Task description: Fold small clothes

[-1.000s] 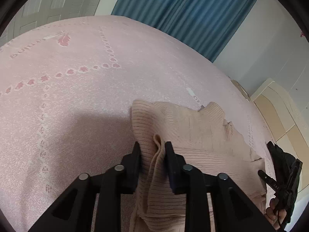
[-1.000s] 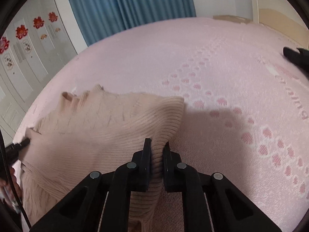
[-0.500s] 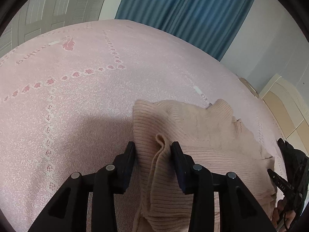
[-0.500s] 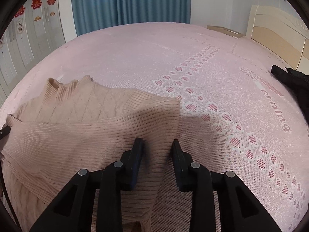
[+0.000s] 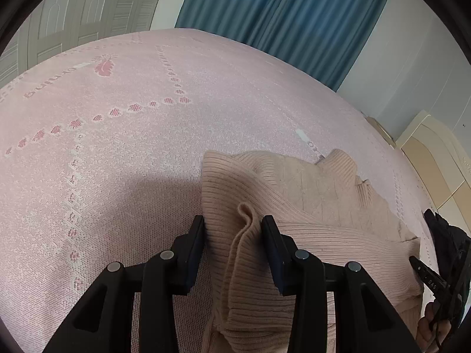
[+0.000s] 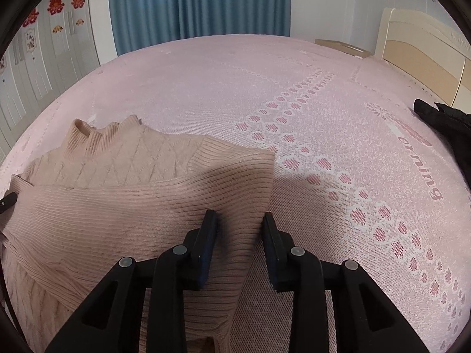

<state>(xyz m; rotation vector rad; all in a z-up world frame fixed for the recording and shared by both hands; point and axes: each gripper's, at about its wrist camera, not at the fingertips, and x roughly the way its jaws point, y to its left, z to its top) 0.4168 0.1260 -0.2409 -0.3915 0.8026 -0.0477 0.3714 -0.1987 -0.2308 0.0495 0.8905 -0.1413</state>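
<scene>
Pink bedspread (image 5: pixel 117 176) carries a beige sweater (image 6: pixel 117 206); left gripper (image 5: pixel 232 229) and right gripper (image 6: pixel 240 220) stand spread, sweater loose between fingers

One sweater (image 6: pixel 123 194) — two grippers: left gripper (image 5: pixel 232 229), right gripper (image 6: pixel 240 223).

right claw (image 6: pixel 240 220): parted, loose | sweater (image 6: pixel 117 194): between fingers | bedspread (image 6: pixel 294 88): pink

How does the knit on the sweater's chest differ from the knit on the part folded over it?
On the sweater, the chest panel has a criss-cross diamond pattern, while the folded-over part has plain straight ribs. The chest panel lies underneath by the collar; the folded-over part lies on top. Both are the same beige.
</scene>
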